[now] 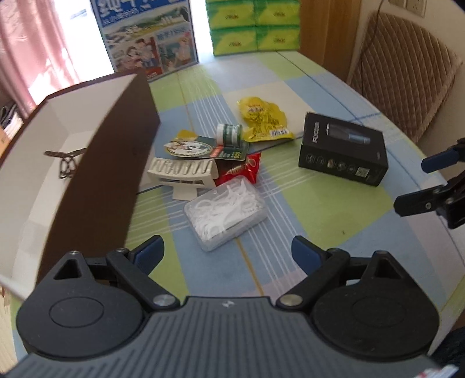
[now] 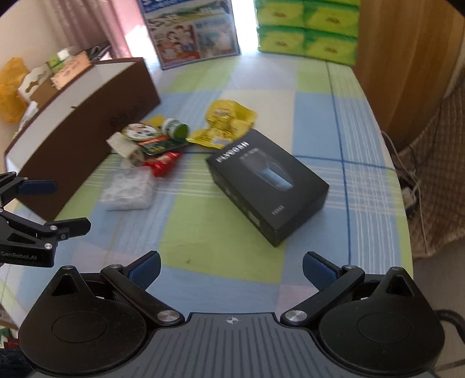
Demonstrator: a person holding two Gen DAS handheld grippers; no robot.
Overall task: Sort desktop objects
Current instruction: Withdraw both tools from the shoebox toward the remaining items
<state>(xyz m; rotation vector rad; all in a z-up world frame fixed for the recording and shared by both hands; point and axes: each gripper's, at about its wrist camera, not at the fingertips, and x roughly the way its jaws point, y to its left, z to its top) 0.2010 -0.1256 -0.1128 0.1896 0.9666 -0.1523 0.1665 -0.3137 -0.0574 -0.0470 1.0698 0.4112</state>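
Note:
A pile of small items lies mid-table: a clear box of white floss picks (image 1: 226, 214) (image 2: 128, 189), a cream rack (image 1: 182, 174), a red packet (image 1: 241, 171) (image 2: 161, 163), a green-and-white jar (image 1: 229, 133) (image 2: 175, 128), a yellow pouch (image 1: 263, 118) (image 2: 225, 120). A black shaver box (image 1: 343, 148) (image 2: 267, 186) lies to their right. My left gripper (image 1: 228, 254) (image 2: 71, 205) hovers open just short of the floss box. My right gripper (image 2: 231, 269) (image 1: 411, 181) is open above the cloth, nearer than the black box. Neither holds anything.
A brown storage box (image 1: 110, 162) (image 2: 87, 136) with a white inside stands at the left, a small metal piece (image 1: 67, 162) on its floor. A printed carton (image 1: 148, 35) and green tissue packs (image 1: 255, 26) stand at the back. A padded chair (image 1: 407, 75) is at the right.

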